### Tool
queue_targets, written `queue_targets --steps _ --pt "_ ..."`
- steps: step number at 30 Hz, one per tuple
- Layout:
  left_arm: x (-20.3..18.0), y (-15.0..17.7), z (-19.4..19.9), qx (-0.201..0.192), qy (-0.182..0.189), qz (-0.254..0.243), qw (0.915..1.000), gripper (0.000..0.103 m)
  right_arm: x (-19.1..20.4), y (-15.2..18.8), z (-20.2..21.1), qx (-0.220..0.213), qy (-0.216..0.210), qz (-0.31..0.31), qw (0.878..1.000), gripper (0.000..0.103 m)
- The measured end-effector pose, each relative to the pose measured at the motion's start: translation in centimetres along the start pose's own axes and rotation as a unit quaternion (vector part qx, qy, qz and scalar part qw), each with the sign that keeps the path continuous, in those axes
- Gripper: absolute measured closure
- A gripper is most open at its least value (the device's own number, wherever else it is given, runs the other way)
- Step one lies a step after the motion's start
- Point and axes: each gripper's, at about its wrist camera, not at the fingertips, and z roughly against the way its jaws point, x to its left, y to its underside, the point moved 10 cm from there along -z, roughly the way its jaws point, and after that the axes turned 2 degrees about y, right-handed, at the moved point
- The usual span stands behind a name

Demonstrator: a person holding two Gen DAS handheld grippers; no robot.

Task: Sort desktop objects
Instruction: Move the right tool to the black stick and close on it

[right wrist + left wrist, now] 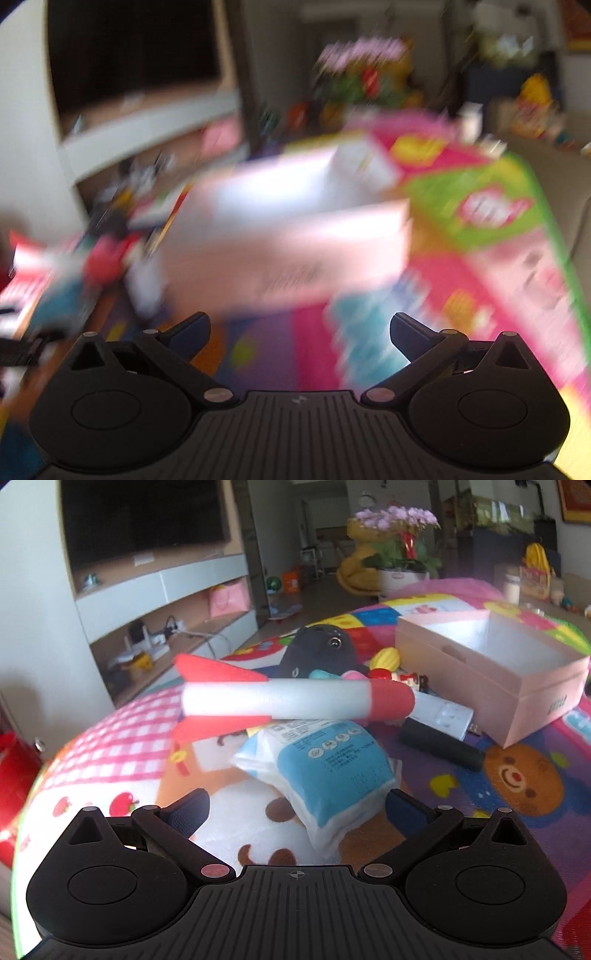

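Note:
My left gripper (297, 808) is open, its fingers either side of a blue and white tissue pack (325, 771) lying on the colourful play mat (110, 738). Behind the pack lies a red and white toy rocket (291, 699). Further back sit a black plush toy (319, 651), a white adapter (447, 710), a black cylinder (441, 744) and small toys. An open pink box (491, 672) stands at the right. In the blurred right wrist view, my right gripper (299, 330) is open and empty, in front of the pink box (291, 236).
A TV cabinet (155, 590) with shelves lines the left wall. A potted plant with pink flowers (399, 542) stands beyond the mat. The mat's green edge (546, 206) runs along the right in the right wrist view. A red object (14, 768) sits at far left.

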Motion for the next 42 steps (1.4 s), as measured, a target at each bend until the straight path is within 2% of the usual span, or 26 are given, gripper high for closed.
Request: queue_targets --steps 2,5,7,9,11,15,16,18,20,21,22,23,25,26,28,30,31,32,34,36,38,39,42 --pt "0.1 0.2 0.5 -0.003 0.026 0.020 0.9995 0.000 -1.7 -2.0 -1.6 -0.021 0.022 -0.033 0.999 0.000" --pt "0.3 0.6 1.1 -0.005 0.059 0.046 0.9972 0.000 -4.4 -3.5 -5.2 -0.007 0.034 -0.111 0.993 0.000" --pt "0.4 0.9 1.4 -0.007 0.076 0.055 0.9955 0.000 -4.6 -3.8 -7.2 0.015 -0.001 -0.158 0.987 0.000" --pt "0.5 1.1 1.8 -0.011 0.089 0.060 0.9942 0.000 -3.6 -3.8 -8.5 0.037 -0.038 -0.177 0.983 0.000" --pt "0.3 1.2 2.2 -0.012 0.101 0.062 0.9928 0.000 -2.0 -3.7 -8.7 0.048 -0.034 -0.156 0.986 0.000" --pt "0.5 1.1 2.6 -0.015 0.105 0.072 0.9918 0.000 1.9 -2.6 -7.5 0.062 -0.081 -0.107 0.989 0.000" --pt "0.7 1.1 2.6 -0.016 0.100 0.077 0.9919 0.000 2.5 -2.6 -6.6 0.046 -0.070 -0.094 0.992 0.000" --pt "1.9 1.1 2.9 -0.017 0.080 0.092 0.9924 0.000 4.1 -2.8 -4.0 -0.012 -0.040 -0.040 0.998 0.000" --pt "3.1 1.1 3.2 -0.020 0.054 0.108 0.9925 0.000 7.2 -2.4 -1.3 -0.056 -0.046 0.034 0.997 0.000" --pt "3.7 1.1 3.4 -0.023 0.044 0.117 0.9919 0.000 9.2 -1.8 -0.2 -0.065 -0.064 0.073 0.993 0.000" --pt "4.3 0.9 3.5 -0.027 0.038 0.129 0.9905 0.000 11.4 -0.8 0.6 -0.059 -0.090 0.115 0.987 0.003" --pt "4.7 0.8 3.7 -0.032 0.036 0.141 0.9888 0.000 13.6 0.4 1.0 -0.043 -0.119 0.153 0.980 0.016" --pt "5.3 0.5 4.0 -0.038 0.038 0.160 0.9858 0.000 17.3 3.0 1.1 0.003 -0.163 0.211 0.964 0.033" --pt "5.6 0.5 4.1 -0.039 0.039 0.165 0.9847 0.000 18.9 4.1 1.1 0.021 -0.176 0.230 0.957 0.044" --pt "5.9 0.7 4.3 -0.038 0.035 0.166 0.9847 0.000 20.7 5.6 0.0 0.038 -0.176 0.259 0.949 0.050" --pt "6.3 1.0 4.4 -0.037 0.032 0.163 0.9854 0.000 21.5 6.0 -1.2 0.051 -0.168 0.264 0.948 0.052" --pt "6.4 1.1 4.4 -0.036 0.033 0.163 0.9855 0.000 21.5 6.2 -1.7 0.068 -0.168 0.257 0.949 0.064" --pt "6.6 1.3 4.3 -0.035 0.036 0.162 0.9855 0.000 20.8 6.2 -2.4 0.080 -0.163 0.247 0.952 0.071" --pt "6.3 1.5 4.4 -0.033 0.047 0.161 0.9854 0.000 20.0 6.0 -2.1 0.089 -0.168 0.237 0.953 0.081" --pt "5.6 1.5 4.2 -0.028 0.069 0.156 0.9849 0.000 18.6 6.2 -1.0 0.096 -0.171 0.238 0.951 0.086" --pt "4.4 1.5 3.8 -0.020 0.091 0.149 0.9845 0.000 16.9 6.2 -0.8 0.084 -0.150 0.265 0.949 0.086" --pt "3.6 1.4 3.5 -0.017 0.099 0.141 0.9850 0.000 15.8 6.2 -0.5 0.071 -0.126 0.281 0.949 0.086" --pt "1.4 0.9 2.4 -0.011 0.102 0.110 0.9886 0.000 12.2 5.2 -0.9 0.026 -0.025 0.307 0.951 0.082"
